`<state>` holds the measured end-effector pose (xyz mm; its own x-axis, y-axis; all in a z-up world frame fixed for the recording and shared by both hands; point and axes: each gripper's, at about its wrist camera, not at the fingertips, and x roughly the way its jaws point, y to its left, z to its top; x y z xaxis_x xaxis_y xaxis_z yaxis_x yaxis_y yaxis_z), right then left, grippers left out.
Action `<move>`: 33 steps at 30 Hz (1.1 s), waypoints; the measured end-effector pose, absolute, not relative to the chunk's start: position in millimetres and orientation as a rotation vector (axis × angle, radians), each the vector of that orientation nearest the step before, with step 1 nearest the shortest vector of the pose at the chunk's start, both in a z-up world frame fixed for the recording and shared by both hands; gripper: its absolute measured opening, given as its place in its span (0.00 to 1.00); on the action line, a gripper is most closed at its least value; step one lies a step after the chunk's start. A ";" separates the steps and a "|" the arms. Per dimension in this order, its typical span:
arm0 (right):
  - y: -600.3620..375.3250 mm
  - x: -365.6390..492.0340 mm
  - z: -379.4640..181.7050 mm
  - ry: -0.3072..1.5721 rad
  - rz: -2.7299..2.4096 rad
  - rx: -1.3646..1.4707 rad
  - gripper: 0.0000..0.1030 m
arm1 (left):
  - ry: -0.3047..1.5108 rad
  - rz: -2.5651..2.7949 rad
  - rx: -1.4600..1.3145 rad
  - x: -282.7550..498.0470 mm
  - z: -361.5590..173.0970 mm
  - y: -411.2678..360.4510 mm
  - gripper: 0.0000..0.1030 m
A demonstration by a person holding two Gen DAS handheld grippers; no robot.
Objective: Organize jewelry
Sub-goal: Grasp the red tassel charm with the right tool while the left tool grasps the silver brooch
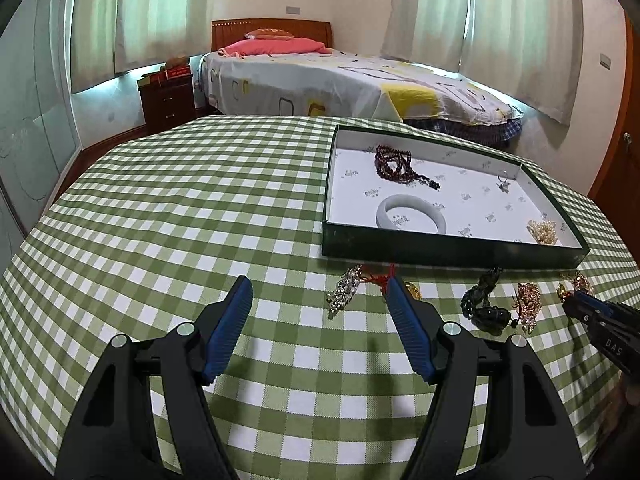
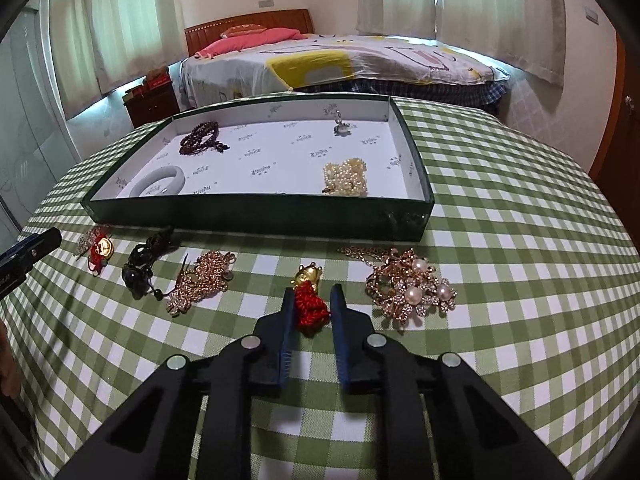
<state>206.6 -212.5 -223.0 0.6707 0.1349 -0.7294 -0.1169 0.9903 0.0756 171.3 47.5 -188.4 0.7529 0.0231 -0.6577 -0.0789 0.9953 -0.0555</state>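
Observation:
A dark green tray (image 2: pixel 240 216) with white lining holds a dark red bead string (image 2: pixel 202 136), a white bangle (image 2: pixel 160 186), a pearl piece (image 2: pixel 346 178) and a small silver item (image 2: pixel 342 128). In front of it, my right gripper (image 2: pixel 313 291) is shut on a red knotted cord with a gold charm (image 2: pixel 312 308) that lies on the checked cloth. My left gripper (image 1: pixel 317 284) hangs open over the cloth with nothing between its fingers. A crystal brooch (image 1: pixel 344 290) lies just beyond its tips.
More loose pieces lie along the tray's front: a pearl flower brooch (image 2: pixel 412 284), a rose-gold chain piece (image 2: pixel 204 280), black beads (image 2: pixel 140 264) and another red-and-gold charm (image 2: pixel 102 248). A bed (image 1: pixel 320 80) and a nightstand (image 1: pixel 168 96) stand beyond the table.

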 end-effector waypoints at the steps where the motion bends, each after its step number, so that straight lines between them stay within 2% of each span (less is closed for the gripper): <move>1: -211.7 206.5 -223.2 0.822 0.144 0.022 0.15 | 0.721 0.056 -0.082 172.1 -189.2 47.7 0.66; 8: -211.7 206.2 -222.9 0.820 0.148 0.025 0.15 | 0.790 0.038 -0.080 188.7 -197.2 47.0 0.66; 12: -211.7 205.9 -222.6 0.820 0.151 0.030 0.15 | 0.873 0.012 -0.108 203.7 -207.2 48.7 0.58; 17: -212.2 206.0 -222.6 0.820 0.153 0.032 0.15 | 0.887 -0.001 -0.114 215.0 -209.4 50.2 0.55; 18: -212.2 206.1 -222.5 0.820 0.153 0.033 0.15 | 0.894 -0.007 -0.112 216.8 -210.3 50.0 0.51; 21: -212.6 206.0 -222.4 0.819 0.155 0.037 0.15 | 0.895 -0.017 -0.088 218.1 -211.4 47.1 0.49; 28: -213.2 206.2 -222.2 0.819 0.157 0.042 0.15 | 0.891 -0.063 -0.105 215.3 -210.5 50.4 0.15; 33: -212.9 205.3 -221.7 0.815 0.158 0.048 0.15 | 0.880 -0.077 -0.112 207.2 -208.5 49.0 0.15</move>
<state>205.3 -212.9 -221.7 0.6749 0.1584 -0.7207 -0.1217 0.9872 0.1031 207.2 49.0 -208.5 0.6346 -0.1134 -0.7644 0.0214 0.9914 -0.1292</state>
